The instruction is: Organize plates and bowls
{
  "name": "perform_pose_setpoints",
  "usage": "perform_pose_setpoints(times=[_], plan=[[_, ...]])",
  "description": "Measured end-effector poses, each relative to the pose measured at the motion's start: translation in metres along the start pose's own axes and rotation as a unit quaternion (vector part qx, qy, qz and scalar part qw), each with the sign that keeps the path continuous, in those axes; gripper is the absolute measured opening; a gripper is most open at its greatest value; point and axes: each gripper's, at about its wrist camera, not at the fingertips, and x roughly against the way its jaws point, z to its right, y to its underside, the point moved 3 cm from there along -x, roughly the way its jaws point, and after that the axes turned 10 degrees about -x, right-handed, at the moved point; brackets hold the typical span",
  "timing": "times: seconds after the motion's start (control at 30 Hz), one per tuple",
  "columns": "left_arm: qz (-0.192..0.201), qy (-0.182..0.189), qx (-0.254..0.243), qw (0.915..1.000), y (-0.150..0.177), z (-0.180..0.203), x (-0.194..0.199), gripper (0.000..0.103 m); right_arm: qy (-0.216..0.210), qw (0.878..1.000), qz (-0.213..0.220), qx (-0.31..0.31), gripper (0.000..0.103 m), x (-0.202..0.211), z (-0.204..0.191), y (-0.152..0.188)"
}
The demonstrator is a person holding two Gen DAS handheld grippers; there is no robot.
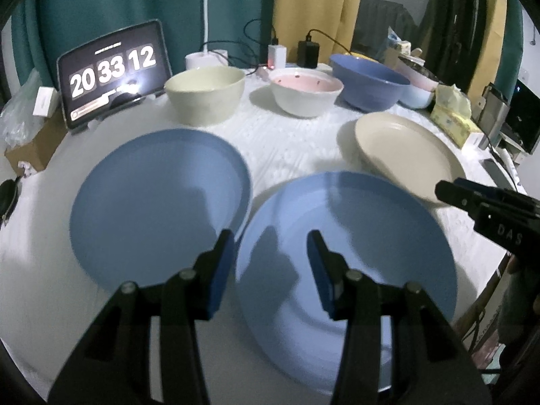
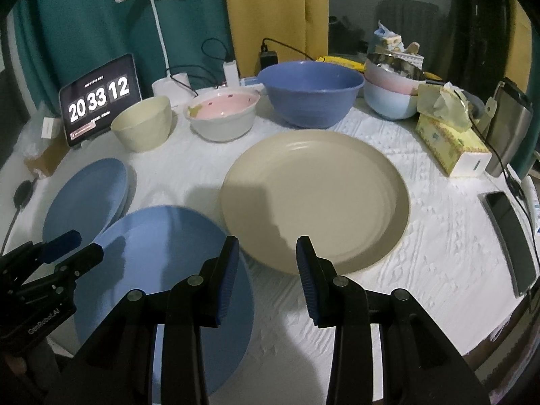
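On the white tablecloth lie a deep blue plate (image 1: pixel 158 202) (image 2: pixel 84 199), a flatter blue plate (image 1: pixel 344 270) (image 2: pixel 162 270) and a beige plate (image 1: pixel 405 155) (image 2: pixel 314 199). Behind them stand a cream bowl (image 1: pixel 206 96) (image 2: pixel 141 123), a white bowl with a pink inside (image 1: pixel 305 91) (image 2: pixel 222 116) and a big blue bowl (image 1: pixel 369 82) (image 2: pixel 310 92). My left gripper (image 1: pixel 270 246) (image 2: pixel 74 249) hangs open over the near left edge of the flatter blue plate, holding nothing. My right gripper (image 2: pixel 266 253) (image 1: pixel 452 192) is open and empty above the beige plate's near rim.
A tablet showing a clock (image 1: pixel 113 71) leans at the back left beside a lamp base (image 2: pixel 170 87). Stacked pink and pale blue bowls (image 2: pixel 391 96), a tissue box (image 2: pixel 449 145), a metal flask (image 2: pixel 509 128) and a phone (image 2: pixel 509 239) crowd the right side. Chargers and cables run along the back.
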Motion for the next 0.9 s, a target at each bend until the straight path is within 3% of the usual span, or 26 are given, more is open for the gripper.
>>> perform_pose_setpoints(times=[0.9], plan=[[-0.037,0.004,-0.001,0.9993,0.043,0.001,-0.008,0.046,-0.009,0.999,-0.042,0.007,0.037,-0.022,-0.011,0.037]])
